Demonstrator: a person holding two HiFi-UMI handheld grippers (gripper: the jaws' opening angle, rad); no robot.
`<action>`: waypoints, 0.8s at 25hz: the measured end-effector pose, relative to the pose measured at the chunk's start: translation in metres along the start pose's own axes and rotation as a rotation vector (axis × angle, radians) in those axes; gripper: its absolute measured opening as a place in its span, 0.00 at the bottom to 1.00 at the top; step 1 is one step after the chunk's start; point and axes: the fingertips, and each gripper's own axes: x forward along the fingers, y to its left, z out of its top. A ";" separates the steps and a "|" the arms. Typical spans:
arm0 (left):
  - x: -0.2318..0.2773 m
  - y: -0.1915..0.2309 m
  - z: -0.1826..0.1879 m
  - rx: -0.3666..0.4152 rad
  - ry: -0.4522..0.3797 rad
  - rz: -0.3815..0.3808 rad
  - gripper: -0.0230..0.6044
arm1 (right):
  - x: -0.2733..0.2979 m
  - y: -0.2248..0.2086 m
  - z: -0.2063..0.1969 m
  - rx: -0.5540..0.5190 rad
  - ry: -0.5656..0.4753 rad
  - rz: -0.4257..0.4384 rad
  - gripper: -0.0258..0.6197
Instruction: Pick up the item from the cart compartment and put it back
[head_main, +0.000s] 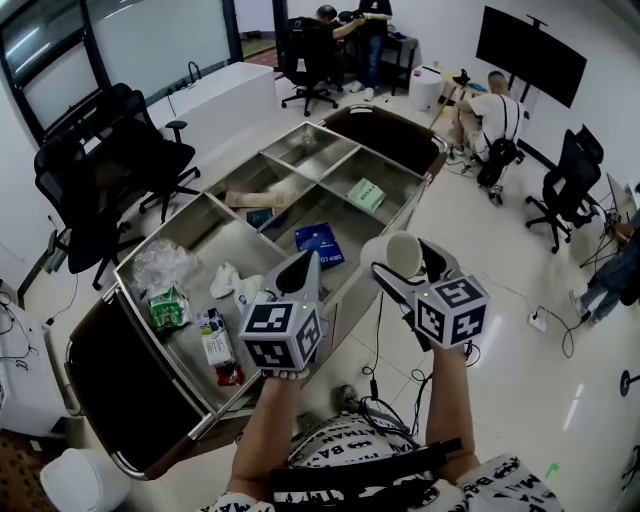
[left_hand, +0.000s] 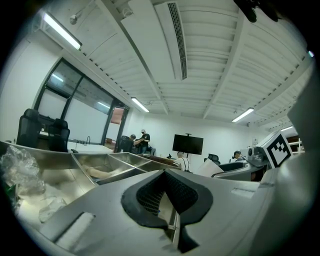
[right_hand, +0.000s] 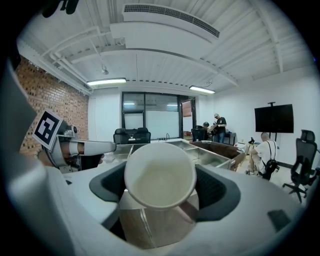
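A white paper cup is clamped between the jaws of my right gripper, lifted above the floor just right of the steel cart. In the right gripper view the cup lies on its side with its open mouth facing the camera, and the dark pads press on both of its sides. My left gripper hovers over the cart's near compartment with its jaws together and nothing between them. In the left gripper view its pads meet in a narrow slit.
The cart's compartments hold a blue packet, a green packet, a green snack bag, a clear plastic bag and a small sachet. Black office chairs stand to the left. Cables lie on the floor at right, and people are at the back.
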 end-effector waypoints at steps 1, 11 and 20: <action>0.001 0.000 -0.001 -0.001 0.004 0.001 0.03 | 0.002 -0.001 0.001 -0.003 0.001 0.001 0.70; 0.014 0.006 0.001 0.002 0.028 0.032 0.03 | 0.026 -0.016 0.017 -0.031 -0.003 0.022 0.70; 0.041 0.024 0.009 -0.019 0.045 0.052 0.03 | 0.073 -0.036 0.061 -0.089 -0.015 0.059 0.70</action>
